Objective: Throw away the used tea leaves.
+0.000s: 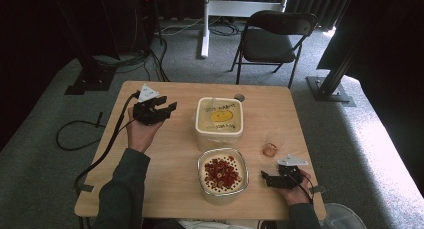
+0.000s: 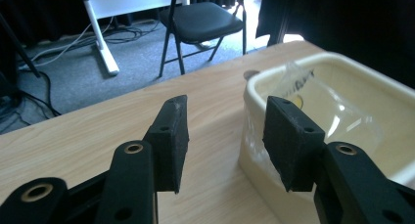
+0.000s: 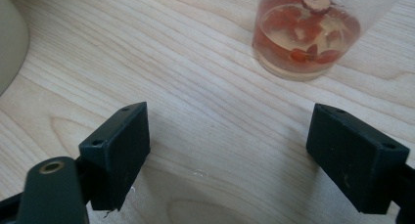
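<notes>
We hold the left gripper (image 2: 222, 136) spread and empty beside the cream tub (image 2: 337, 77) at table centre, likely to take its near wall, while the right gripper (image 3: 244, 150) waits wide before the cup (image 3: 306, 35).

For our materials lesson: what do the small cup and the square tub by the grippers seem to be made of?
Small cup: likely clear glossy plastic, since the reddish contents show through the wall.
Square tub: seemingly cream, smooth plastic with a thick rounded rim; crinkly transparent film lies inside.
</notes>
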A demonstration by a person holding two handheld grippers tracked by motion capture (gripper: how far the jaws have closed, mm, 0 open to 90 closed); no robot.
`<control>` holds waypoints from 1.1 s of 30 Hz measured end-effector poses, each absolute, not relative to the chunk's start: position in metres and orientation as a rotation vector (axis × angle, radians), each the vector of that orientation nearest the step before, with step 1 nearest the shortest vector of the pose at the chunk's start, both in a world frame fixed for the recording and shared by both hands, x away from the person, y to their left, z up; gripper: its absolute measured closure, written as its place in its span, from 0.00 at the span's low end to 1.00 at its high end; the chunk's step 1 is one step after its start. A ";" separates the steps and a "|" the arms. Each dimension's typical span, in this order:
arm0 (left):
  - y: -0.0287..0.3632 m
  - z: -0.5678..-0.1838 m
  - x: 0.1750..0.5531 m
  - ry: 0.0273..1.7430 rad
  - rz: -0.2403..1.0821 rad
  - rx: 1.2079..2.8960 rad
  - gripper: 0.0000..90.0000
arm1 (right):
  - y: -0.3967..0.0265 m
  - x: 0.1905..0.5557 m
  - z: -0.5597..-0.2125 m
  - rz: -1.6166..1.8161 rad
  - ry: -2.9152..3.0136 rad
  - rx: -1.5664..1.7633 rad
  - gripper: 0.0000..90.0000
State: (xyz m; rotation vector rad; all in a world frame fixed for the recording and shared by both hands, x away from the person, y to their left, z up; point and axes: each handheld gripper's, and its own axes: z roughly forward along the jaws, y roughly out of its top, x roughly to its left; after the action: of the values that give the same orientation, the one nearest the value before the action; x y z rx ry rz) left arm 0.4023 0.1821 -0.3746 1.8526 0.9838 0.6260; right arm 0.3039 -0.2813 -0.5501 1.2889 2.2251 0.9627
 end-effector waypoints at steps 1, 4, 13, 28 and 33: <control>0.183 -0.377 0.400 0.980 0.633 1.854 0.57 | -0.281 0.304 -0.550 0.961 2.225 1.292 0.17; 0.185 -0.386 0.392 0.972 0.653 1.865 0.56 | -0.281 0.303 -0.548 0.943 2.209 1.317 0.20; 0.196 -0.419 0.360 1.008 0.627 1.878 0.55 | -0.291 0.304 -0.529 1.034 2.053 1.332 0.21; 0.171 -0.475 0.290 0.962 0.463 1.937 0.52 | -0.296 0.333 -0.519 1.133 1.963 1.300 0.26; 0.150 -0.483 0.273 0.860 0.434 2.013 0.49 | -0.293 0.344 -0.521 1.139 1.954 1.260 0.28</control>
State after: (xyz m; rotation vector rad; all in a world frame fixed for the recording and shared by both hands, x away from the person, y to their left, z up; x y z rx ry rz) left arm 0.2731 0.1502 -0.4828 2.0133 0.8602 0.4345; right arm 0.3436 -0.2926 -0.5205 1.2604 1.9537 1.1390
